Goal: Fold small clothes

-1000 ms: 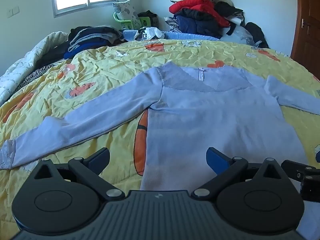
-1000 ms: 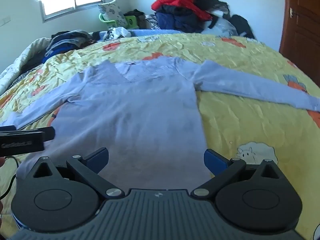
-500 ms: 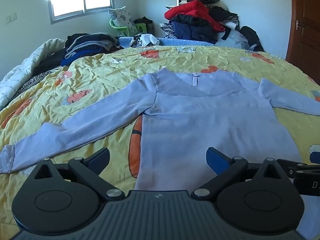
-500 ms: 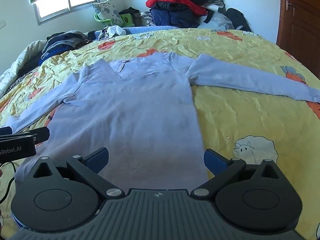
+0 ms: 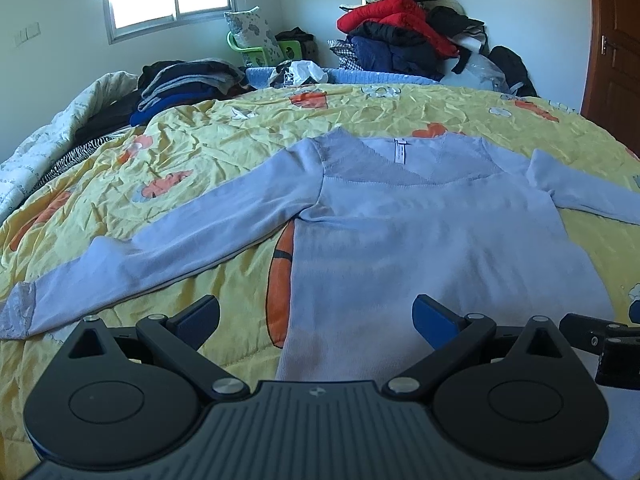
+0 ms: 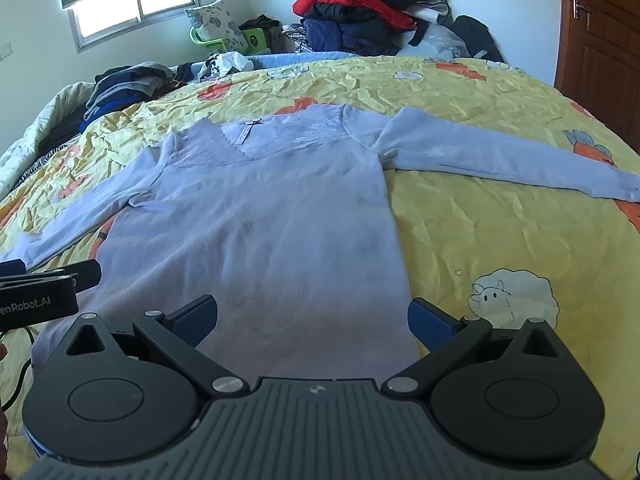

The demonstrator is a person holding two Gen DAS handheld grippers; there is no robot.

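A pale blue long-sleeved top point(image 5: 420, 240) lies flat on a yellow printed bedspread point(image 6: 500, 220), its sleeves spread out to either side, leaving bare cover open along both flanks of its body. The left tool point(image 5: 316, 316) and right tool point(image 6: 312, 316), fingers spread wide, hang side by side near the hem, each showing at the edge of the other's view. Folded dark clothes point(image 5: 188, 84) crowd the bed's far left corner, and a heap of jackets point(image 6: 360, 12) rises beyond the far edge. A wooden door point(image 6: 600, 52) bounds the right side.
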